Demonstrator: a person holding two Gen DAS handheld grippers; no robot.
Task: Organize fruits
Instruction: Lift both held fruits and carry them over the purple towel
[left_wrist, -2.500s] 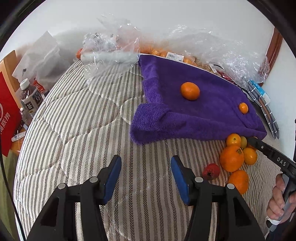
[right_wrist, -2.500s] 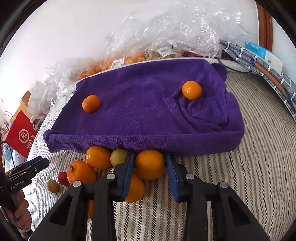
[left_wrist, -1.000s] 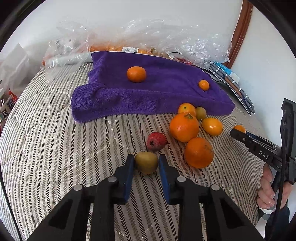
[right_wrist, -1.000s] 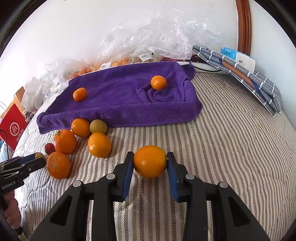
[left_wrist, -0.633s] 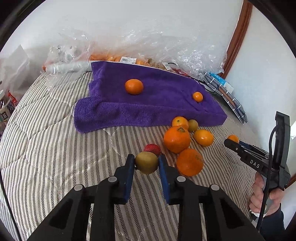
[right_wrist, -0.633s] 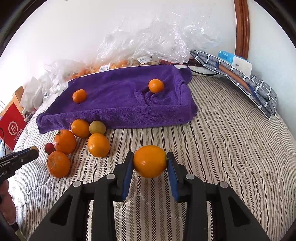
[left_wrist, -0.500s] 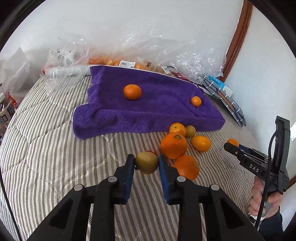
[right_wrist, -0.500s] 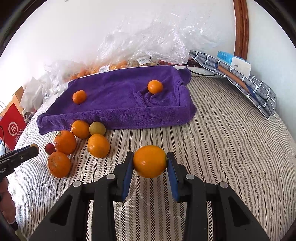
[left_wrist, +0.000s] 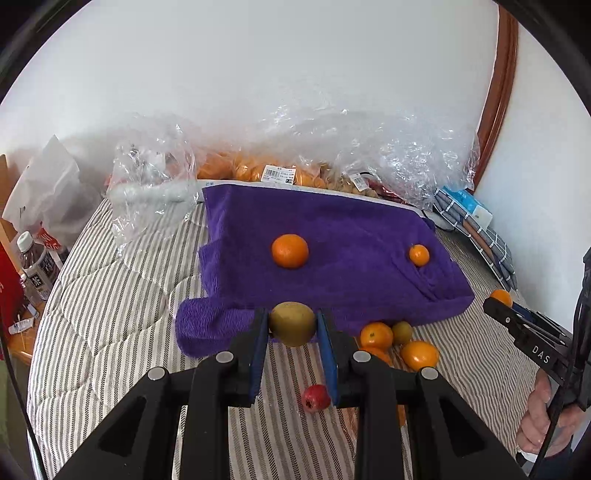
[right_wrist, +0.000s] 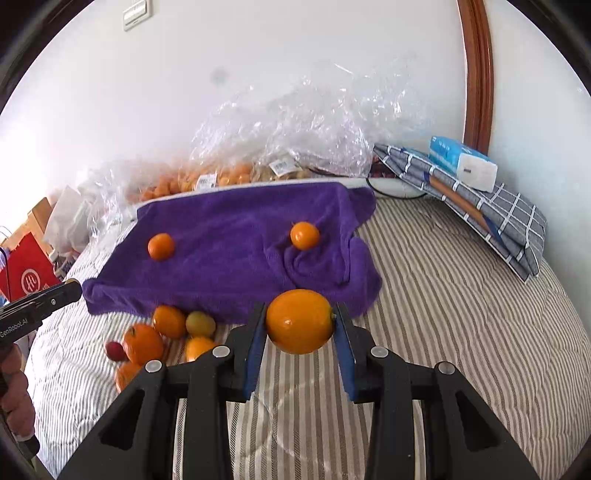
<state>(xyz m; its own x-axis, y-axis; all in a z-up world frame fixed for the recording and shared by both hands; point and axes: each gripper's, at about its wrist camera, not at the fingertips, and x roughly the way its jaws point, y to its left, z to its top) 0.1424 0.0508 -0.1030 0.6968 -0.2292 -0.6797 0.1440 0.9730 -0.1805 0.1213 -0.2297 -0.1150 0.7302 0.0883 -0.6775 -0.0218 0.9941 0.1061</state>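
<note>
1. Left gripper (left_wrist: 291, 328): jaws clamped on a green-brown fruit (left_wrist: 292, 323), held above the striped bedcover (left_wrist: 110, 314), at the near edge of the purple towel (left_wrist: 332, 229).
2. Right gripper (right_wrist: 300, 328): jaws closed around an orange (right_wrist: 300, 321), lifted off the bedcover.
3. Two small oranges (right_wrist: 161, 246) lie on the towel, well apart.
4. Loose fruit pile (right_wrist: 170, 328) sits just beside the towel's front edge.

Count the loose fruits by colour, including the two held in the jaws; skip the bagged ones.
Orange fruits: 7
Yellow-green fruits: 2
Red fruit: 1
Total: 10
</note>
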